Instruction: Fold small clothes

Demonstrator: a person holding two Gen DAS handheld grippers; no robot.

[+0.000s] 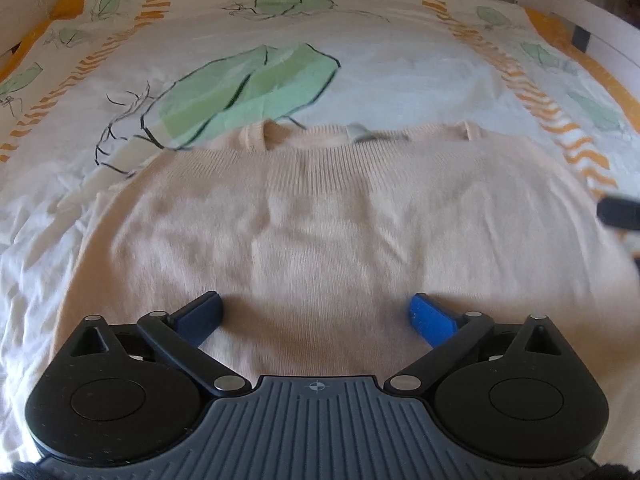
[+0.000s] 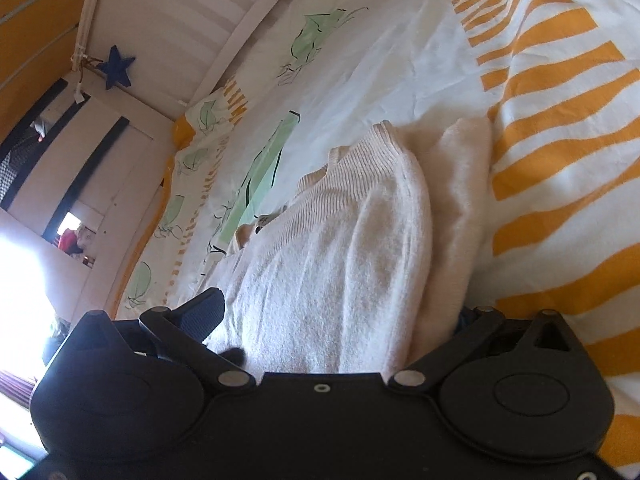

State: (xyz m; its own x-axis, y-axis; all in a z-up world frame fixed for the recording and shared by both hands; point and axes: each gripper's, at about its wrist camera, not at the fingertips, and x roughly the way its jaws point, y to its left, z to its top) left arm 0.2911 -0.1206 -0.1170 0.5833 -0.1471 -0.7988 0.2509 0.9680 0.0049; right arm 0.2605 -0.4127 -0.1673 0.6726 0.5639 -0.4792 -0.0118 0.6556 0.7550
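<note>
A pale peach knitted sweater point(image 1: 320, 216) lies flat on the bed, neckline at the far side. My left gripper point(image 1: 316, 316) is open, its blue-padded fingers spread wide just over the sweater's near part, holding nothing. In the right wrist view the same sweater point(image 2: 340, 272) fills the gap between my right gripper's fingers. My right gripper point(image 2: 336, 320) is open at the sweater's folded side edge; its left finger point(image 2: 204, 312) shows and the right finger is hidden under the cloth. A dark tip of the right gripper point(image 1: 620, 214) shows at the left view's right edge.
The sweater lies on a white duvet point(image 1: 360, 60) with green leaf prints and orange stripes. A white bed frame point(image 1: 580, 12) runs along the far side. A blue star point(image 2: 116, 68) hangs on the wall beyond the bed.
</note>
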